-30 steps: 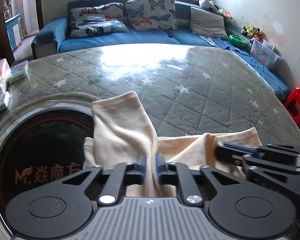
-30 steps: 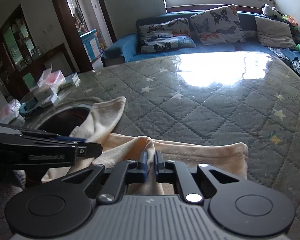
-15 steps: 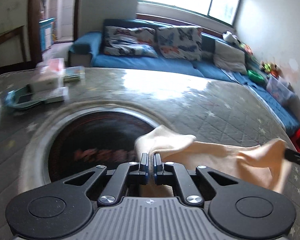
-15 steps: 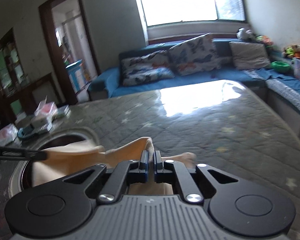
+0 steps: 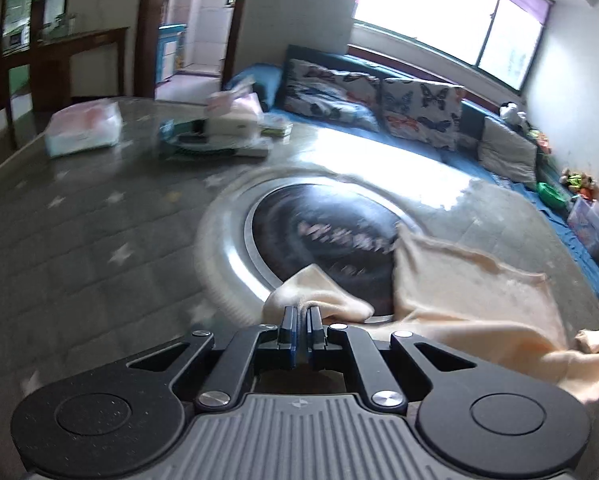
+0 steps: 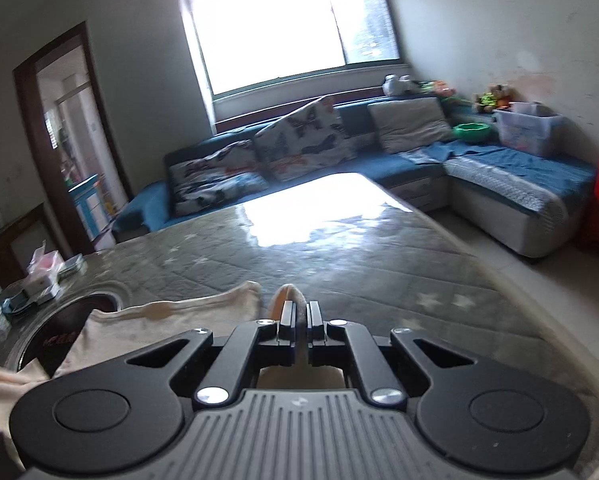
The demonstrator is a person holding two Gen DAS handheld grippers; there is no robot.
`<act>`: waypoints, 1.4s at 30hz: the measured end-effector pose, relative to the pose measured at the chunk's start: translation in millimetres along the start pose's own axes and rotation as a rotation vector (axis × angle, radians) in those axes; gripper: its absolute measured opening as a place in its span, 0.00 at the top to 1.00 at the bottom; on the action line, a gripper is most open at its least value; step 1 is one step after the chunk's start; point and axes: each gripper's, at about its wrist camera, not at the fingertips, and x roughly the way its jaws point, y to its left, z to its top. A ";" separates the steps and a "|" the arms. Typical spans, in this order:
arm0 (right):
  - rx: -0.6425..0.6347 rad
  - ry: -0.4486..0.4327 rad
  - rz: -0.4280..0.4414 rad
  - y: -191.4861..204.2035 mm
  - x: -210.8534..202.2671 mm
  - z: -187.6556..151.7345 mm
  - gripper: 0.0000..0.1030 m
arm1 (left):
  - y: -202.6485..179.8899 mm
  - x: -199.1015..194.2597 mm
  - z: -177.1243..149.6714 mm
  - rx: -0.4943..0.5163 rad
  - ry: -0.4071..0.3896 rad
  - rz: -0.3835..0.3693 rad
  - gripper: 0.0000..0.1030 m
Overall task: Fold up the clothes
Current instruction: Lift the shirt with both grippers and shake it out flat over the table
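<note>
Cream-coloured knit, soft and limp: the garment [image 5: 471, 300] hangs between two grippers above the table [image 5: 79, 240]. The left gripper [image 5: 300, 312] has its jaws nipped narrow on a bunched corner; the right gripper [image 6: 298, 312] pinches another fold the same way, with only a small loop of cloth showing past its fingertips.

Change over the last second: the cloth lay spread low on the quilted, star-printed cover, a sleeve stretched toward the far side and both grippers close together. Now both are raised and drawn apart. The left has swung out to the left, so the round dark glass inset [image 5: 323, 236] with its metal rim sits far and right of its fingers. The left view is streaked with motion blur, so the swing looks quick.

- Garment: largely off the surface, sagging in a slack span from left grip to right. Its lower edge drapes over the near right of the inset. Whether it touches the table I cannot tell.
- Tissue packs and boxes [image 5: 227, 124] sit at the far left, well clear of the cloth.

Reading: this looks like a lift to shake the piece out or carry one half over the other. Which fold stage it belongs to, the views do not settle. No finished fold is visible.
</note>
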 end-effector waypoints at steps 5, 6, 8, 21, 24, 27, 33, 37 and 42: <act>0.052 0.049 -0.072 -27.2 -6.1 -20.2 0.96 | 15.2 8.5 -25.7 -0.007 0.096 0.033 0.95; 0.067 0.069 -0.077 -33.1 -4.3 -24.7 0.96 | 16.8 9.6 -28.3 -0.008 0.110 0.031 0.95; 0.076 0.091 -0.100 -42.9 -3.7 -30.2 0.94 | 14.7 7.6 -30.6 0.013 0.120 0.030 0.91; -0.088 0.090 -0.090 -30.7 16.1 -16.0 0.64 | -58.1 -22.9 -43.9 0.306 0.051 -0.228 0.74; -0.168 0.109 -0.114 -18.0 41.1 -15.6 0.60 | -80.9 -12.9 -49.1 0.353 0.083 -0.286 0.72; -0.189 0.124 -0.125 -17.5 58.0 -15.6 0.60 | -99.9 -4.5 -53.4 0.400 0.104 -0.327 0.68; -0.127 0.086 -0.214 -43.8 61.0 -8.2 0.58 | -123.1 8.9 -59.0 0.467 0.131 -0.370 0.67; -0.112 0.087 -0.357 -69.0 49.7 -7.8 0.57 | -129.6 11.4 -61.7 0.487 0.134 -0.380 0.67; -0.098 0.081 -0.348 -80.9 27.9 -8.0 0.57 | -138.1 14.6 -65.1 0.528 0.126 -0.378 0.70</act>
